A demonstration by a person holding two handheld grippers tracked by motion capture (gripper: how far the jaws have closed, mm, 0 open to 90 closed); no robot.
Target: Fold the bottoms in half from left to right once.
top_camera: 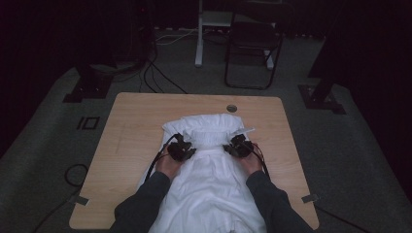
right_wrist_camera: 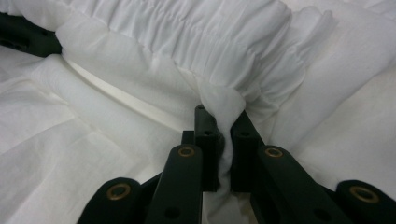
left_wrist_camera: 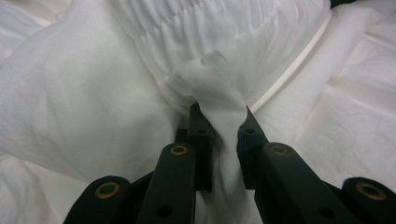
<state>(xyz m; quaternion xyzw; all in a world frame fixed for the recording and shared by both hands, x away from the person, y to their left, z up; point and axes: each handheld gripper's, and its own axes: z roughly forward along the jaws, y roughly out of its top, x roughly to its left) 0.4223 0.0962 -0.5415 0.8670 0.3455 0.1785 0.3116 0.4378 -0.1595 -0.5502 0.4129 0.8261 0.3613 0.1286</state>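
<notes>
One white garment (top_camera: 209, 170) lies on one wooden desk (top_camera: 131, 126). Two tools work at it, the left tool (top_camera: 187, 145) and the right tool (top_camera: 232, 144), each with two black jaws. One folding chair (top_camera: 252, 43) stands beyond the desk.

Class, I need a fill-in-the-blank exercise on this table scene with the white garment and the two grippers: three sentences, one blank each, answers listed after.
1. The white garment lies on a ____ table.
2. The left gripper is ____ on a pinch of the garment's fabric.
3. The right gripper grips the fabric just below the gathered ____ band.

Missing words: wooden; shut; elastic
</notes>
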